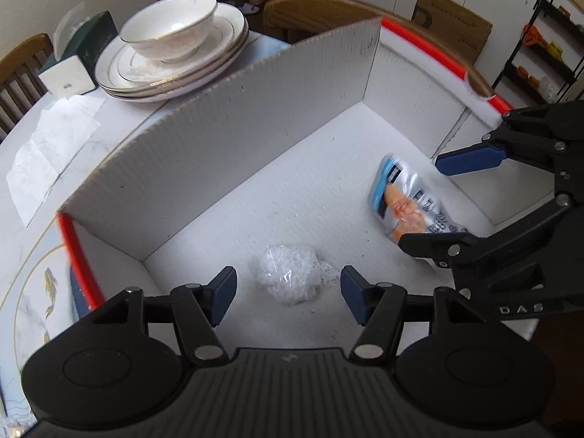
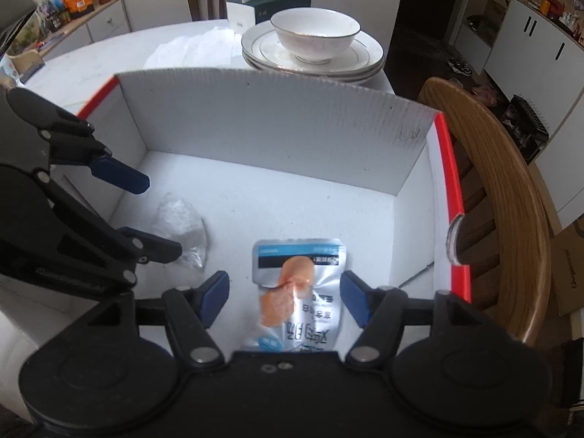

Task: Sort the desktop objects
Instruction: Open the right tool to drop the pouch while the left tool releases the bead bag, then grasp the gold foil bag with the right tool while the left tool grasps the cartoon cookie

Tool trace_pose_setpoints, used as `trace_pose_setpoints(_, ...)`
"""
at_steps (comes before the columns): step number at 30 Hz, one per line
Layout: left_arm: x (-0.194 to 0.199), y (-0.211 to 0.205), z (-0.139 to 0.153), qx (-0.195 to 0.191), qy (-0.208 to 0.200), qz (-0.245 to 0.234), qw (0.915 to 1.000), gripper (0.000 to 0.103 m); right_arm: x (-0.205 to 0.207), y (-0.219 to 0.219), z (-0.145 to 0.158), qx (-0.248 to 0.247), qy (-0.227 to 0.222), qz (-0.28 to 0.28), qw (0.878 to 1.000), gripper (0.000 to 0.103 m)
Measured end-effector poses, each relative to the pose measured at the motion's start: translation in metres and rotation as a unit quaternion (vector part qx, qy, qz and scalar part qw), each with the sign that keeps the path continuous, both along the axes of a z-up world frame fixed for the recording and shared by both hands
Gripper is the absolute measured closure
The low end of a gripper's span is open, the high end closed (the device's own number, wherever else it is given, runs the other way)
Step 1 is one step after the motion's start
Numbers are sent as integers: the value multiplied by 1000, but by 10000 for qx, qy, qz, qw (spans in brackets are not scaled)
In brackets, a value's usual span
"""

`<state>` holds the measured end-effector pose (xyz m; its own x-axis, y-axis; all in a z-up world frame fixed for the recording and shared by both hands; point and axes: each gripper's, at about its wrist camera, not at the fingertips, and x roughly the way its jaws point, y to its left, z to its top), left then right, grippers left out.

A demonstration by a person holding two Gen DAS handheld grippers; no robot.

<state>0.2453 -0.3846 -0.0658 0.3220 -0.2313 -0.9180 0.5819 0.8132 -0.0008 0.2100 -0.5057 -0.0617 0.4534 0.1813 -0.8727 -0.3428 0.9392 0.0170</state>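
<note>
A white corrugated box [image 1: 219, 153] with a red rim stands on the table, and both grippers reach down into it. A clear bag of white bits [image 1: 288, 279] lies on the box floor between the pads of my left gripper [image 1: 288, 284], which is open and not touching it. A silver and blue snack packet [image 2: 299, 292] with an orange picture, blurred, sits between the pads of my right gripper [image 2: 285, 288], which is open too. In the left wrist view the right gripper [image 1: 419, 204] straddles the packet [image 1: 401, 204]. In the right wrist view the left gripper [image 2: 162, 215] hangs over the bag [image 2: 182, 226].
Behind the box [image 2: 273, 127] a bowl [image 2: 315, 34] rests on stacked plates [image 2: 365, 56], with a dark green tissue box [image 2: 277, 3] and loose paper sheets [image 1: 51, 149] beside them. A wooden chair back [image 2: 511, 189] curves close along the box's right side.
</note>
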Motion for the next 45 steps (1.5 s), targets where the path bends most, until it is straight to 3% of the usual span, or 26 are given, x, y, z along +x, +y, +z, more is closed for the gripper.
trace_pose_setpoints(4,-15,10,18,-237,-226,36,9995,41,-7,-5,12,171,-122,5,9998,27)
trace_pose_setpoints(13,-70,31,60,-908,-941,243,9911,41,-36,-17,44,582,-485,-196,9969,27)
trace_pose_setpoints(21,-113,65,75,-1256,-1169,504,9839,41,-64,-4,69,779,-732,-69,9942,27)
trace_pose_setpoints(32,-157,134,91,-1241,-1792,670,9737,41,-98,53,87,778,-1063,48,9913,20)
trace_pose_setpoints(36,-173,178,94,-1221,-1971,806,9694,28,-114,85,93,778,-1211,128,9895,11)
trace_pose_setpoints(45,-195,280,94,-1046,-2135,1181,9641,22,-123,163,92,815,-1160,54,9899,7)
